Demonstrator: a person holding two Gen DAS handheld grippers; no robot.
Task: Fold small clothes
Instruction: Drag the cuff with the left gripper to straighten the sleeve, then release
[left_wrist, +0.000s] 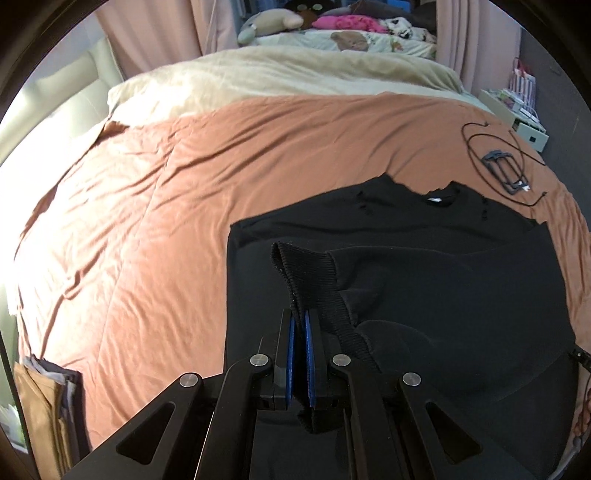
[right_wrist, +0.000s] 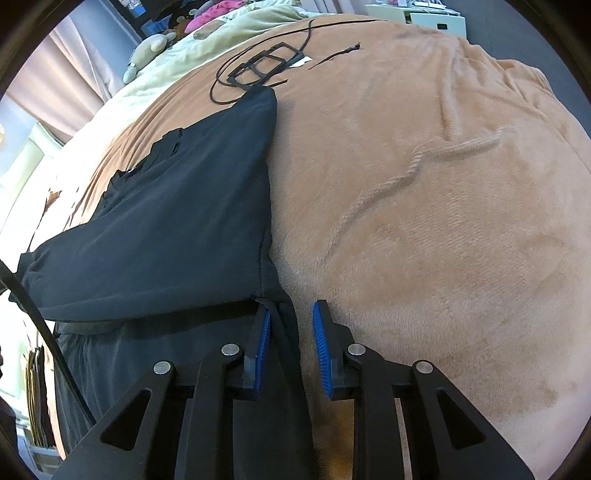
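Left gripper (left_wrist: 299, 321) pinches the black sweater's (left_wrist: 424, 266) ribbed cuff (left_wrist: 295, 273); right gripper (right_wrist: 291, 325) sits half-open around its edge, pads not pressing.

Garment (left_wrist: 424, 266) lying on the bed cover (left_wrist: 166, 221), coiled cable (left_wrist: 495, 155) on the cover at its 1 o'clock, pillow (left_wrist: 258, 77) behind at 11 o'clock

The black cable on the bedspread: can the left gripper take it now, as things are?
Probably not: the left gripper is shut on the black garment's ribbed cuff, and the black cable lies beyond the garment.
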